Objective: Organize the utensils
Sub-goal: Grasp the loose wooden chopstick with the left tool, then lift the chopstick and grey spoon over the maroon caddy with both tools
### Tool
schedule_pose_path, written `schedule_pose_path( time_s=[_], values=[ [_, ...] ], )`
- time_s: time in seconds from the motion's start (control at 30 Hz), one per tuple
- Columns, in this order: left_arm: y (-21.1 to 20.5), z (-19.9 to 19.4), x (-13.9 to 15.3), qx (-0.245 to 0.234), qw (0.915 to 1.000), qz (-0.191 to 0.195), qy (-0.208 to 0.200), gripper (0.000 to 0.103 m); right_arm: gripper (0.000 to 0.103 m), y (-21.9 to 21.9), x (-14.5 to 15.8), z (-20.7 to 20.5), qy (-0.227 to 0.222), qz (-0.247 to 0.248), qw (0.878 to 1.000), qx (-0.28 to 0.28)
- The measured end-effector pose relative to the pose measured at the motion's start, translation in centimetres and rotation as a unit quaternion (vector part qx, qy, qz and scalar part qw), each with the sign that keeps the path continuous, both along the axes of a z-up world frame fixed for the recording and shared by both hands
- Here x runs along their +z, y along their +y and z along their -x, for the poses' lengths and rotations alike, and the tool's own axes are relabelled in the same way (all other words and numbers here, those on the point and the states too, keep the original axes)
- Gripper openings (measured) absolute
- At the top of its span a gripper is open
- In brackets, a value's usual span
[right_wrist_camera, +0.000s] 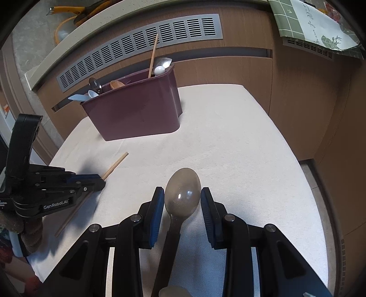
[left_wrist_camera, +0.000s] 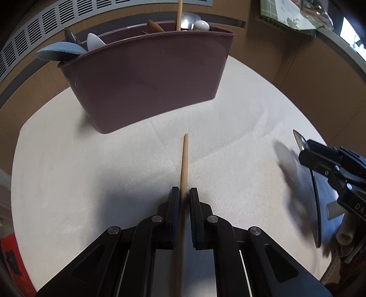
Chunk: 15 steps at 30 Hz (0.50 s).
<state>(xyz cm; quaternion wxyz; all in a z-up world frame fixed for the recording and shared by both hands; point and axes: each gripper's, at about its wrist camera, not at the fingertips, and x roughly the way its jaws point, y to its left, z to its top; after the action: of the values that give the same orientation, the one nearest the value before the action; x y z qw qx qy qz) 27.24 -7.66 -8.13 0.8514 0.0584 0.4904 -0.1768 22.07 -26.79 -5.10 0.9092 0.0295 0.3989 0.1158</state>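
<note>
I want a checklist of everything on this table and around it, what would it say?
Surface: white cloth over the table.
Job's things: maroon caddy holding spoons and one upright chopstick; loose chopstick; grey spoon.
Clutter: nothing seen on the cloth.
Grippers: left gripper straddles the loose chopstick, a gap shows on one side; right gripper open around the grey spoon's bowl.
Cables: yellow hose on the ledge.
Surroundings: vent grille, wood panelling, green patterned paper.

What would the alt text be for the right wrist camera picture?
The right gripper straddles the bowl of a grey spoon lying on a white cloth, jaws open. A maroon utensil caddy stands beyond it; on the left, the left gripper is at a wooden chopstick.
</note>
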Motion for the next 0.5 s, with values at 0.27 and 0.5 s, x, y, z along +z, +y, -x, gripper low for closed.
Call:
schedule_pose_path(
  time_s=[0.27,0.5],
  values=[
    [2.6,0.4,2.9,0.049,0.9924,0.109,-0.031,0.006,0.030,0.2,0.9,0.1,-0.016,0.009,1.000,0.009],
    [4.3,3.6,7.1,0.066,0.9814,0.156,-0.090,0.006,0.030,1.1,2.1,0.4,-0.034,0.008,0.999,0.025]
  ],
)
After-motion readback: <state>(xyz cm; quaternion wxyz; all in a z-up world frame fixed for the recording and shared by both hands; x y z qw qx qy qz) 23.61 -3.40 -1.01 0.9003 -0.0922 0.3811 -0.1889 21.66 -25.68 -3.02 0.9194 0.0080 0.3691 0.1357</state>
